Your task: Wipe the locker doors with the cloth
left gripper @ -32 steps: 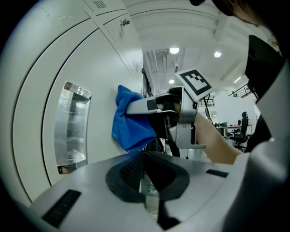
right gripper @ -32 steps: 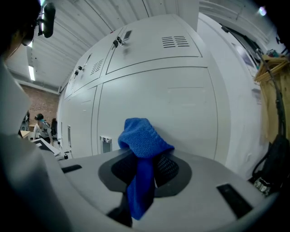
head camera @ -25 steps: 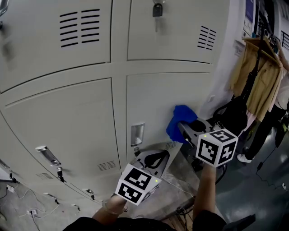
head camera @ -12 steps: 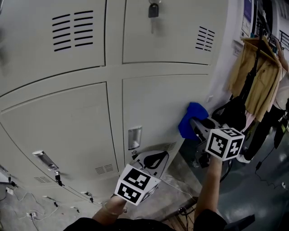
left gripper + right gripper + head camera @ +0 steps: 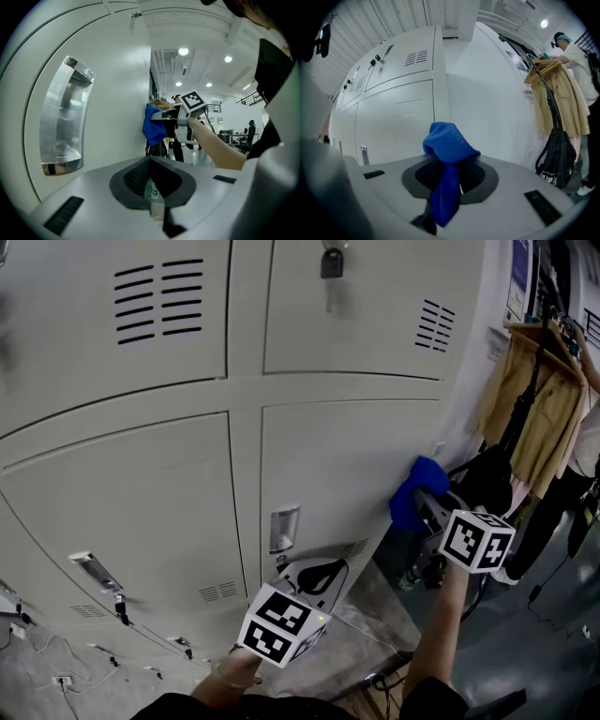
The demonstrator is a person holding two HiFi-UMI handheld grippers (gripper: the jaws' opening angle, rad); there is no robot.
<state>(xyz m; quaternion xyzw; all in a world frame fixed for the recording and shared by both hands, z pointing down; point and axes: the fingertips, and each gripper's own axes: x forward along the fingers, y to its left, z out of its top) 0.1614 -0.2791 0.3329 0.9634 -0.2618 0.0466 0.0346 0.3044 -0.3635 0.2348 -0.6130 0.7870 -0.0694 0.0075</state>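
Note:
A blue cloth [image 5: 417, 491] is bunched in my right gripper [image 5: 424, 504], which is shut on it. The cloth sits at the right edge of the lower right locker door [image 5: 347, 456], by the corner of the locker bank. In the right gripper view the cloth [image 5: 449, 145] drapes over the closed jaws of the right gripper [image 5: 451, 164]. My left gripper [image 5: 319, 570] hangs low in front of the same door, below its recessed handle [image 5: 284, 524], shut with nothing held. From the left gripper [image 5: 151, 161] view the cloth [image 5: 152, 124] meets the door's surface.
A padlock [image 5: 332, 262] hangs on the upper right door. Beige coats [image 5: 534, 399] and a black bag [image 5: 487, 479] hang on a rack right of the lockers, with a person [image 5: 574, 493] beyond. Cables [image 5: 56, 676] lie on the floor at lower left.
My right gripper has carried the cloth rightward across the lower right door to its right edge. The left gripper has barely moved.

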